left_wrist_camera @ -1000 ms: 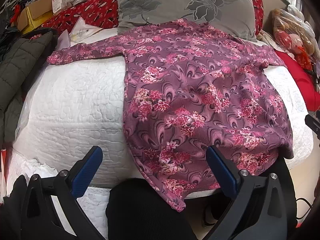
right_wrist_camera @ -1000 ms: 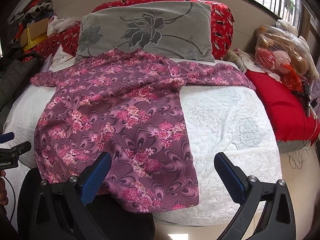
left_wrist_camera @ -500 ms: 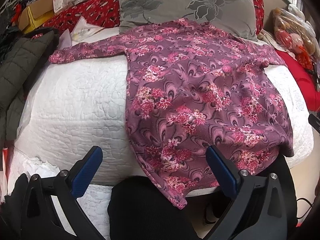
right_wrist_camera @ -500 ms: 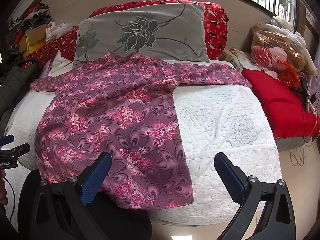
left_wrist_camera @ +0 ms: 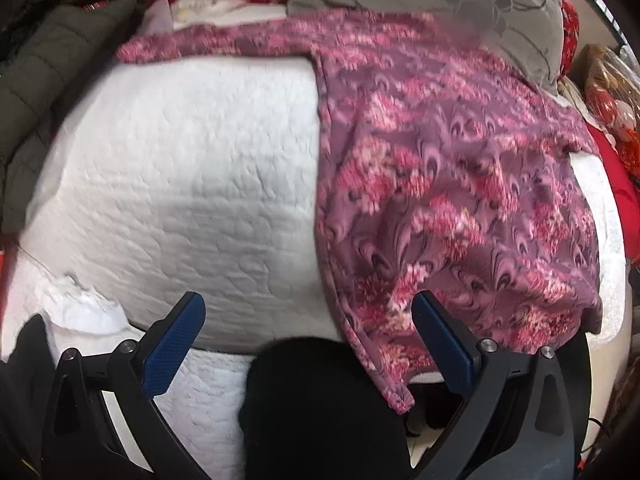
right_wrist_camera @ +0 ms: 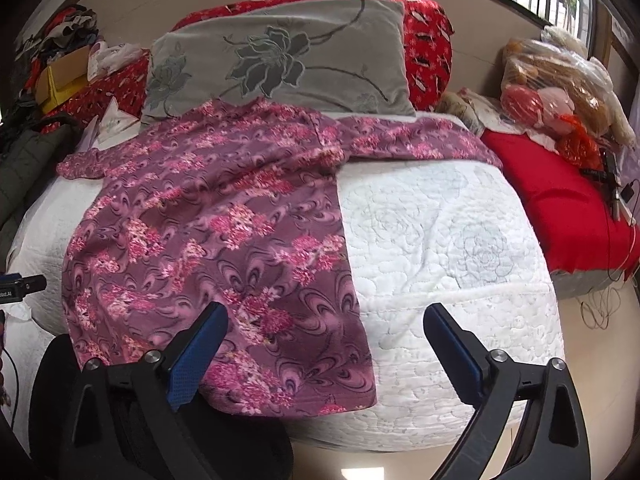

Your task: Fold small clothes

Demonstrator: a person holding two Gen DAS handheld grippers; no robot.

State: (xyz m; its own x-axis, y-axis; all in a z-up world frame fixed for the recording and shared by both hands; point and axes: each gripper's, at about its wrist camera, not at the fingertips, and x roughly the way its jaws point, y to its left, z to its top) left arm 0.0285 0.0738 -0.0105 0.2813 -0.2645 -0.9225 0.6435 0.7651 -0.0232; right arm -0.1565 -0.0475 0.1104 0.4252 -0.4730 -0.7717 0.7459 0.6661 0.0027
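Observation:
A purple long-sleeved shirt with pink flowers (left_wrist_camera: 440,168) lies spread flat on a white quilted bed (left_wrist_camera: 192,168), sleeves out to both sides, hem hanging over the near edge. It also shows in the right wrist view (right_wrist_camera: 216,224). My left gripper (left_wrist_camera: 308,312) is open and empty, just short of the near bed edge, by the shirt's lower left corner. My right gripper (right_wrist_camera: 324,324) is open and empty, near the shirt's lower right hem corner. The left gripper's tip (right_wrist_camera: 20,286) shows at the left edge of the right wrist view.
A grey flowered pillow (right_wrist_camera: 288,60) and red pillows (right_wrist_camera: 428,44) lie at the bed's head. A dark jacket (left_wrist_camera: 44,64) lies left of the bed. A red cloth (right_wrist_camera: 556,200) and bagged items (right_wrist_camera: 560,80) sit at the right. My dark-clothed knee (left_wrist_camera: 320,408) is below.
Both grippers have moved closer to the bed. The left one has swung left, so the shirt now sits to the right in its blurred view. The shirt has not moved.

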